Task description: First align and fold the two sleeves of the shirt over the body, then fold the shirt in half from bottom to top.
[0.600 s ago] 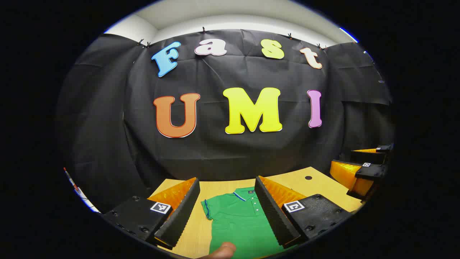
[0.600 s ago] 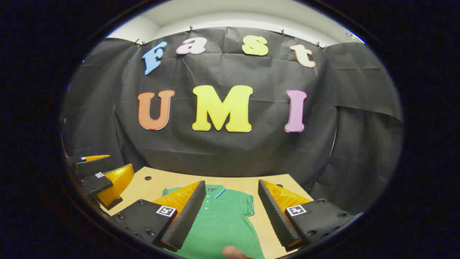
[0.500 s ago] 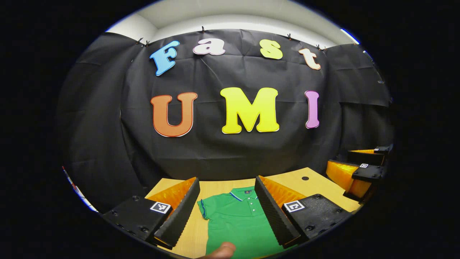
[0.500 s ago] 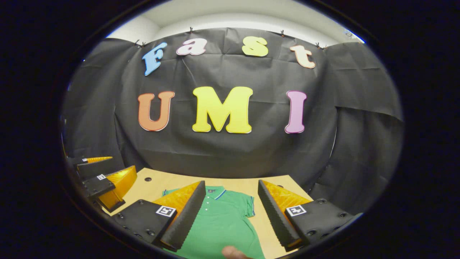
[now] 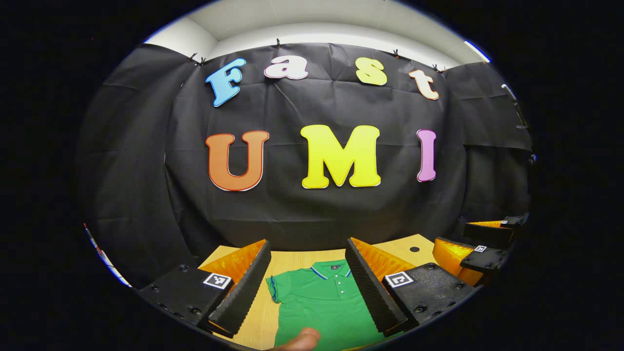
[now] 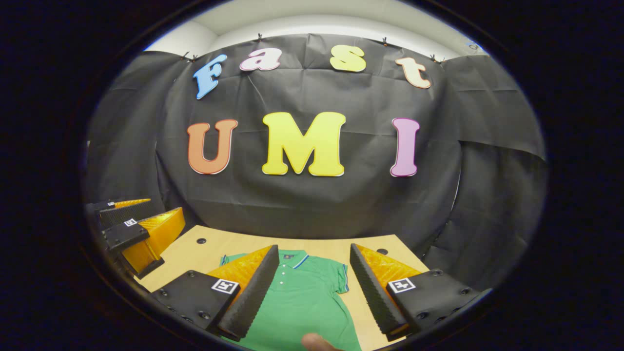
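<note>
We see the shirt flat on the surface, sleeves unfolded; both tongs gape empty, nothing folded yet.

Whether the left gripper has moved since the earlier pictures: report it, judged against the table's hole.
Yes. In the right gripper view the left gripper has shifted up, away from the table's hole, which stays put.

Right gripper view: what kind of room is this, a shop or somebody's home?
Neither, most likely: it looks like a small recording booth. Black cloth is clipped up as a wall, and a green polo shirt lies flat on a bare wooden table, not a shop display.
</note>
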`<state>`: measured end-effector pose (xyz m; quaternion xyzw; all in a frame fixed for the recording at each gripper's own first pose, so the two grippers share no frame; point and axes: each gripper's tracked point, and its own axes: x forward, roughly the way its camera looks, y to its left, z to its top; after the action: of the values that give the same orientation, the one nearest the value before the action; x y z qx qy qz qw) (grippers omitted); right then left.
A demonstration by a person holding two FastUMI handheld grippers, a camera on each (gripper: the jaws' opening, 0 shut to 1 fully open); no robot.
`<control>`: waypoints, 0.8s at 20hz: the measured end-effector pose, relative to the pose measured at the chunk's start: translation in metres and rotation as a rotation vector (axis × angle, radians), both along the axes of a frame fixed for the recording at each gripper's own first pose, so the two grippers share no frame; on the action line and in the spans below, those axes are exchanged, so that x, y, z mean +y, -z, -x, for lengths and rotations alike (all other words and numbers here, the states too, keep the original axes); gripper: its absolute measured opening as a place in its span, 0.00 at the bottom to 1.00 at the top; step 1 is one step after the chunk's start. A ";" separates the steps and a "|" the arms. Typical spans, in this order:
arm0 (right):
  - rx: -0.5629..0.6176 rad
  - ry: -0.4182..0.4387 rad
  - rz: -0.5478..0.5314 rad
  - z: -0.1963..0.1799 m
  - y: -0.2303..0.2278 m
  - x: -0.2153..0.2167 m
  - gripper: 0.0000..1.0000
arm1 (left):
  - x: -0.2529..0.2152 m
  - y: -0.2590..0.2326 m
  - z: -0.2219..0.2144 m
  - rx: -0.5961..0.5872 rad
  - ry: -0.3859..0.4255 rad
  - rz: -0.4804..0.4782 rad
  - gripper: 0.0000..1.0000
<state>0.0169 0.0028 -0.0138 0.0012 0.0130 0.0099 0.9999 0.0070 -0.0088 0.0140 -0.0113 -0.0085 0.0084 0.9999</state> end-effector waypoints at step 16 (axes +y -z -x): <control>0.161 0.034 0.006 -0.160 0.095 -0.046 0.94 | 0.006 -0.007 -0.039 -0.037 -0.091 0.033 0.98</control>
<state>0.1766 -0.0434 -0.1088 -0.0006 0.0934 -0.0072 0.9956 0.0455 -0.0032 0.0213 -0.0278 -0.0275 0.0539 0.9978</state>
